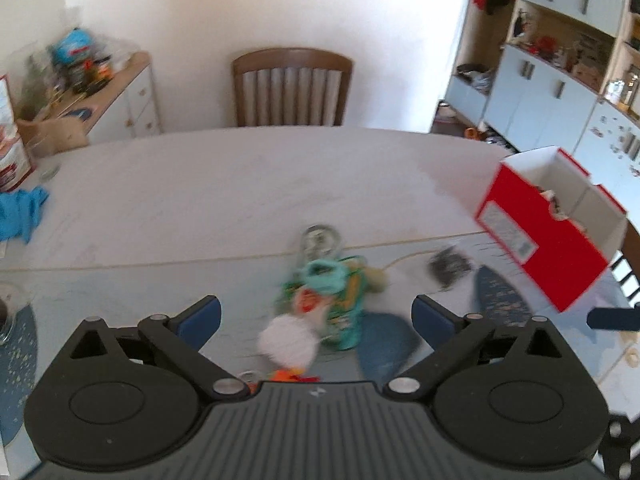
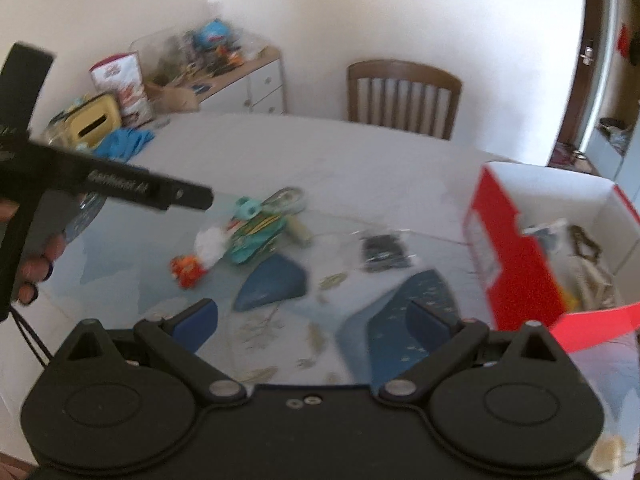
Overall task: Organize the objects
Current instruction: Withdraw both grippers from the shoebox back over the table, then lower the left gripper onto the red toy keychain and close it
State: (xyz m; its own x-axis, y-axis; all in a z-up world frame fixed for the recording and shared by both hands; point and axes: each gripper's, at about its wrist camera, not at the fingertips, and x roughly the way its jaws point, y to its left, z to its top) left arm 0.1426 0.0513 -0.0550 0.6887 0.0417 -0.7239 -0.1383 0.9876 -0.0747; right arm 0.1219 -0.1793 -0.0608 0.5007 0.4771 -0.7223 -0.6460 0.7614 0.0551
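Note:
A blurred pile of small objects (image 1: 328,300) lies on the table: a teal packet, a teal ring, a white puff and an orange item; it also shows in the right wrist view (image 2: 256,236). A dark mesh pouch (image 1: 450,268) lies to its right, also seen from the right wrist (image 2: 382,254). A red box (image 1: 540,240) with a white inside stands open at the right, holding a few items (image 2: 588,268). My left gripper (image 1: 316,316) is open and empty just before the pile. My right gripper (image 2: 312,320) is open and empty above the table, left of the box (image 2: 508,256).
A wooden chair (image 1: 292,88) stands at the table's far side. A blue cloth (image 1: 22,212) and a carton (image 2: 120,88) lie at the far left. A cluttered sideboard (image 1: 100,92) and white cabinets (image 1: 560,100) line the walls. Blue placemats (image 2: 404,320) lie on the table.

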